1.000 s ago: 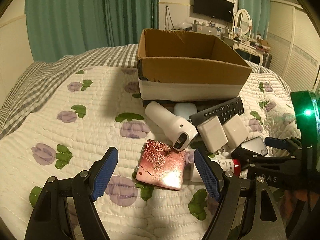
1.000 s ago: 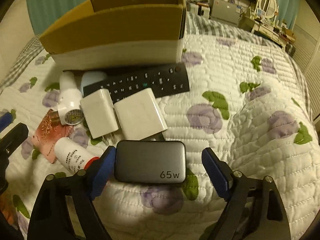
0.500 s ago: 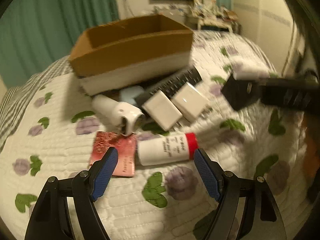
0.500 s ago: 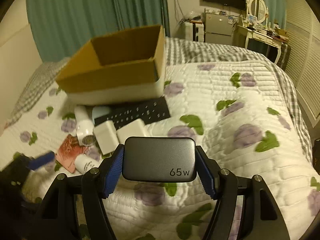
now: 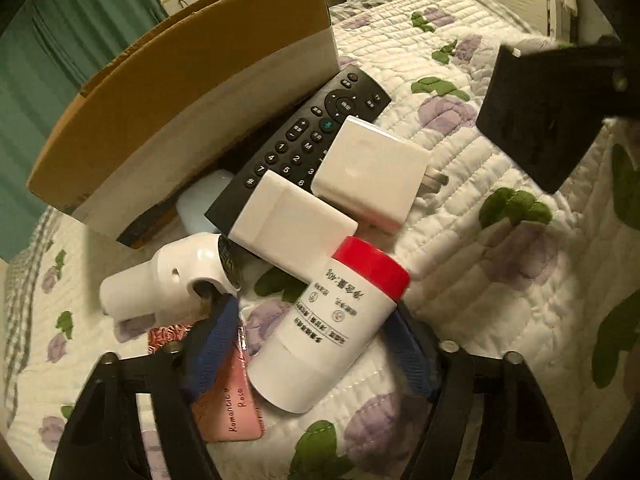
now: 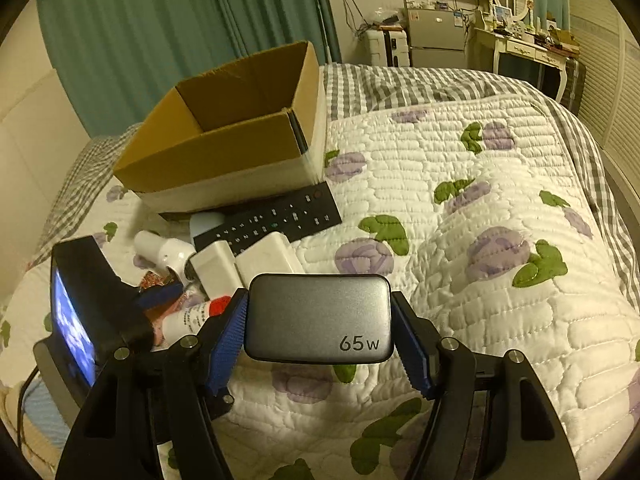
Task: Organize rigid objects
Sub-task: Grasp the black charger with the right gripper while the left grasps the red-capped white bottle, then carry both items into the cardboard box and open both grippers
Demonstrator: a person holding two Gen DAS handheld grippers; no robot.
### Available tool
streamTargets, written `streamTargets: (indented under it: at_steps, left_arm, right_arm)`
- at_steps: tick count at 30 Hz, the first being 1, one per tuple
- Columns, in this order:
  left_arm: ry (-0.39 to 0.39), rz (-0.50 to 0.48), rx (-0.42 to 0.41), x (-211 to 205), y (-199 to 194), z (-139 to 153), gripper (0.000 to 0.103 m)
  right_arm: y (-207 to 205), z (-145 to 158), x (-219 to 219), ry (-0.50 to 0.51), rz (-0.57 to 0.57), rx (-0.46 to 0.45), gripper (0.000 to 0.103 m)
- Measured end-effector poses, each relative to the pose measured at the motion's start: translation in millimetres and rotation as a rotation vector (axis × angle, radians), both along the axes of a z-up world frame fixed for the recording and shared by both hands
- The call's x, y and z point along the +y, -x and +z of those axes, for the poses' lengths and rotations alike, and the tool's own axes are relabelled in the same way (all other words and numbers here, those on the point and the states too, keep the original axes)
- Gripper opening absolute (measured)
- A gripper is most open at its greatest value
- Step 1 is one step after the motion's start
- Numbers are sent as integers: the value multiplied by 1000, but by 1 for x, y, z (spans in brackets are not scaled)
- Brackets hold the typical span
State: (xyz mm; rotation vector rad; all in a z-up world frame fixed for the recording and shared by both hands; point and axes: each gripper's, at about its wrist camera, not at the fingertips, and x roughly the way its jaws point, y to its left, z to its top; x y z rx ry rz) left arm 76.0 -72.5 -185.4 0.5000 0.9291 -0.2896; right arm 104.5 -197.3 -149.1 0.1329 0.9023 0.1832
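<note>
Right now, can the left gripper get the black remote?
Probably not directly. The left gripper already straddles the red-capped bottle, and two white chargers lie on the remote between them.

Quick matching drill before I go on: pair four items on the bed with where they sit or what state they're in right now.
Things:
1. grey 65W charger
2. red-capped bottle
3. black remote
4. cardboard box

States:
A. lying along the foot of the box
B. clamped in the right tongs
C. open-topped, nothing visible inside
D. between the left tongs' fingers, on the quilt

Pairs: 1-B, 2-D, 3-A, 4-C
</note>
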Motion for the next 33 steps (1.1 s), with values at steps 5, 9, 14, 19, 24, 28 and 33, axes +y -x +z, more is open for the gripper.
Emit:
streamTargets:
  at_steps: [5, 9, 14, 19, 24, 28, 33]
  left_arm:
    - [45, 35, -1, 11, 12, 10, 46]
    - [205, 130, 1, 31, 22, 40, 42]
    - [304, 191, -58, 50, 42, 81, 41]
    - [379, 224, -132, 62, 29, 129, 39]
    - [406, 217, -236, 79, 3, 177, 39]
    - [414, 227, -277, 87, -34, 200, 39]
    - [393, 268, -261, 91, -96, 192, 39]
  right_arm:
    - [6, 7, 5, 30, 8, -24, 68]
    - [15, 17, 11, 25, 18, -49, 68]
    - [31, 40, 20, 17, 19, -100, 68]
    - [31, 81, 30, 52, 55, -197, 68]
    - [1, 132, 44, 80, 105, -310, 68]
    - [-40, 160, 62, 100, 134, -390, 68]
    - [-94, 158, 78, 116, 148, -403, 68]
